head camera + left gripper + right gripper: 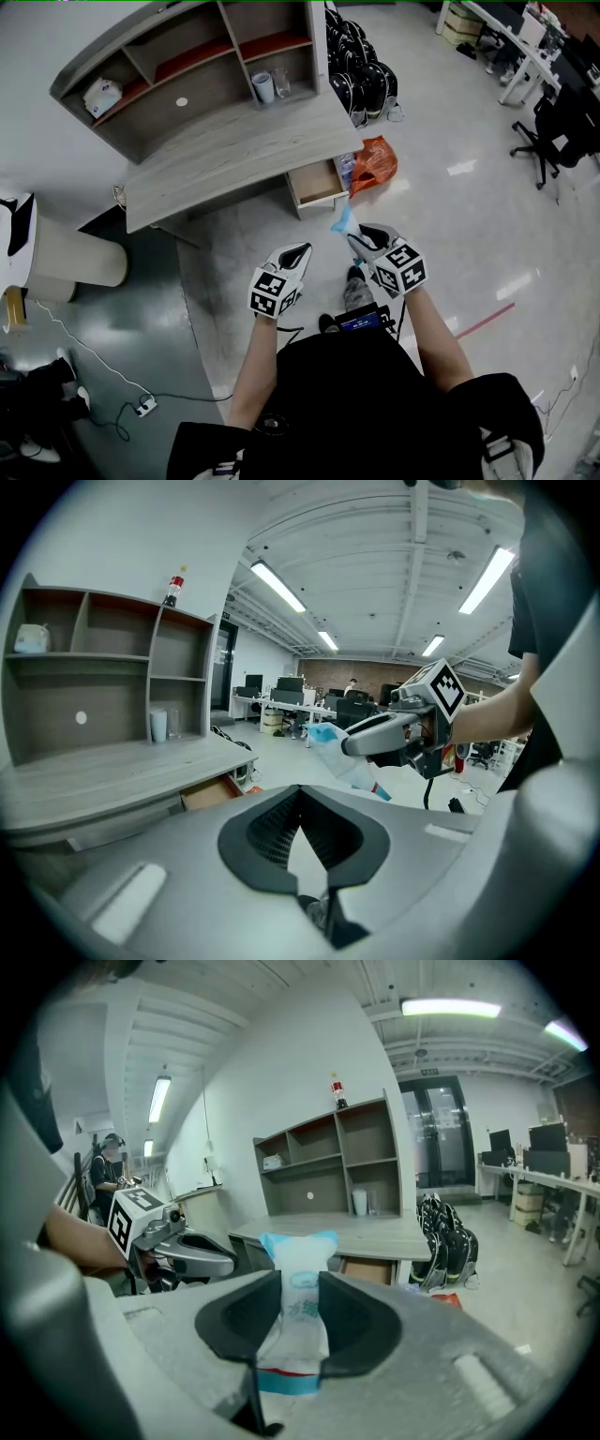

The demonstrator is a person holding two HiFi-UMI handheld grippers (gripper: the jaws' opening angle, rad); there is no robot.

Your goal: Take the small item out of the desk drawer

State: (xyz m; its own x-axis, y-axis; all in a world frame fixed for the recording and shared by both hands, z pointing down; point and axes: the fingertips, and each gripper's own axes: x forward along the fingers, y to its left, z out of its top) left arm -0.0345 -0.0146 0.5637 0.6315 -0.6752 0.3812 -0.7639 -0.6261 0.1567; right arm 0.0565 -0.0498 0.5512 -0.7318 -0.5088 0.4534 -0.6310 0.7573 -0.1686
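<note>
Held a small white packet [298, 1246] in the right tool [300, 1288], pads pressed on both its sides. Stood upright between the jaws in the right gripper view, blue top edge poking up past them, a red and blue band showing at its lower end. From the head view, hung out over the pale floor [450, 216], outside the drawer [317, 183] and just in front of it, not touching.

Stood open, that drawer, under the right end of the grey worktop [234, 155].

Carried the left tool [302, 249] beside the right one and apart from it, jaws drawn together on nothing.

Lay on the floor just right of the drawer: an orange bag [373, 164]. Stood on the worktop: a shelf unit [187, 56], with a white cup [263, 87] in its lower right compartment. Crowded on the floor against the shelf unit's right side: black backpacks [361, 70].
</note>
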